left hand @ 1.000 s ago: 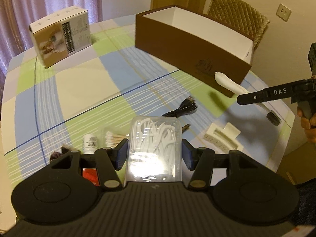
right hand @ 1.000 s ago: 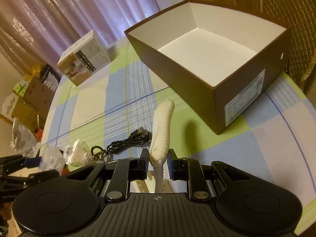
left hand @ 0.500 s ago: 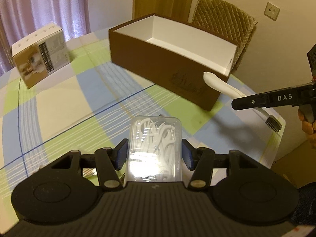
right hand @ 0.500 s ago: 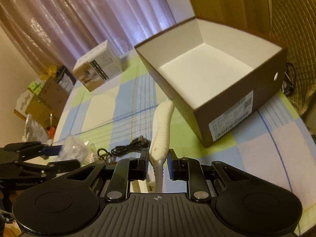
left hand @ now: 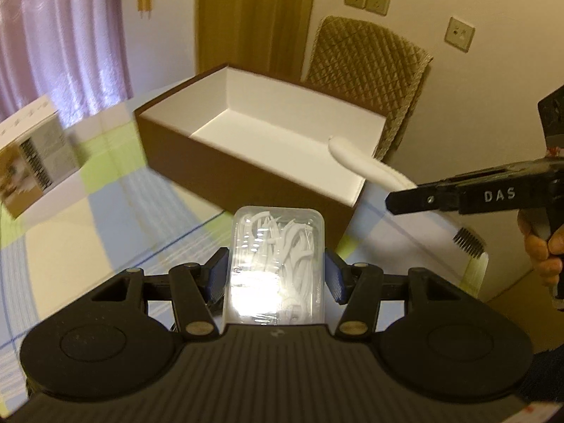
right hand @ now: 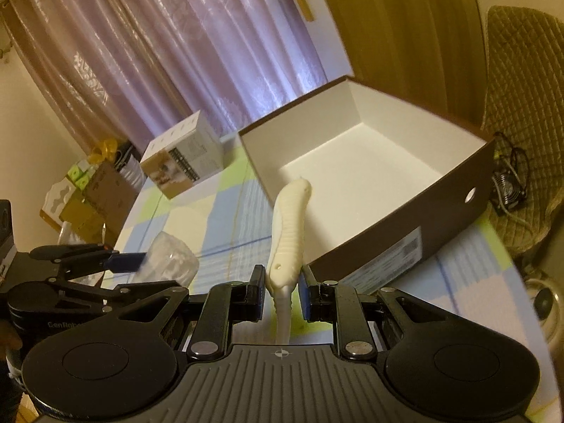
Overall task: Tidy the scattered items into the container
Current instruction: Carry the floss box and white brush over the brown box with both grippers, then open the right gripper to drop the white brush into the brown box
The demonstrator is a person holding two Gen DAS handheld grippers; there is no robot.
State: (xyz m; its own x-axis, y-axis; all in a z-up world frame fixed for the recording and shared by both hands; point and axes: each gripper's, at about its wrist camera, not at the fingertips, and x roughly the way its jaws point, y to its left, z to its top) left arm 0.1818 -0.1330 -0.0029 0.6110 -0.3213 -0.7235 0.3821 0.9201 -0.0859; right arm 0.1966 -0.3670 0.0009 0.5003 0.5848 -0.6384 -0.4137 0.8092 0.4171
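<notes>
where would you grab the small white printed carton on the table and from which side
Take the carton across its two broad faces, coming down from above with the tongs. It stands upright and alone on the tablecloth, clear of the brown box, so its top edge is free. Both tongs are full now: the left tongs hold the floss pick case, the right tongs the toothbrush.

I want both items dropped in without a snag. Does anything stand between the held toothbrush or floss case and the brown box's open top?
Nothing visible does. The toothbrush handle already reaches over the brown box rim, and the floss case faces its near wall.
</notes>
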